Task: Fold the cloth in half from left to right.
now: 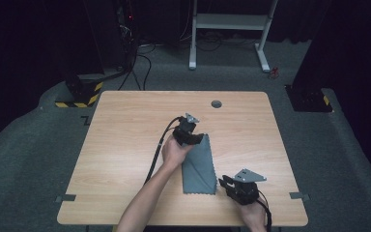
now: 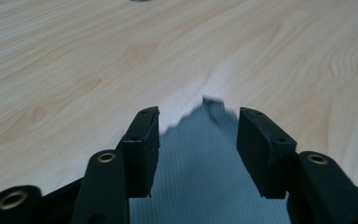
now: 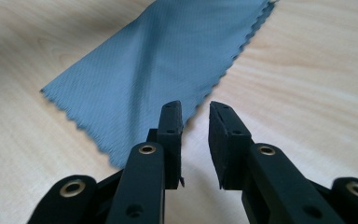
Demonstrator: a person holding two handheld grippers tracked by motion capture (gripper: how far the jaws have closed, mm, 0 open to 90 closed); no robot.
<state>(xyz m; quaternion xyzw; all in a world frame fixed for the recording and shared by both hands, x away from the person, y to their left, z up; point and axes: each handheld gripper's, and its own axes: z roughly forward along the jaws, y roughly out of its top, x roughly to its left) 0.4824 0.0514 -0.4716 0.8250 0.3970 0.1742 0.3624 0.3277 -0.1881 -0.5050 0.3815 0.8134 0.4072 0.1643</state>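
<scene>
From the high view, one grey cloth (image 1: pixel 200 166) lies folded flat on the worktop (image 1: pixel 125 145), its long axis running from the left tongs (image 1: pixel 193 137) at its far tip down to the right tongs (image 1: pixel 228 182) just off its near corner; two tongs, one cloth, nothing else on the wood. Left gripper view now: the left tongs (image 2: pixel 198 140) stand spread, the cloth's pointed tip (image 2: pixel 209 154) lying loose between them, unpinched. Right gripper view: the right tongs (image 3: pixel 196 135) are parted a little on nothing, the cloth (image 3: pixel 158 65) ahead and to their left, scalloped corner nearest. My call: the right one is closer to a fresh grab.
</scene>
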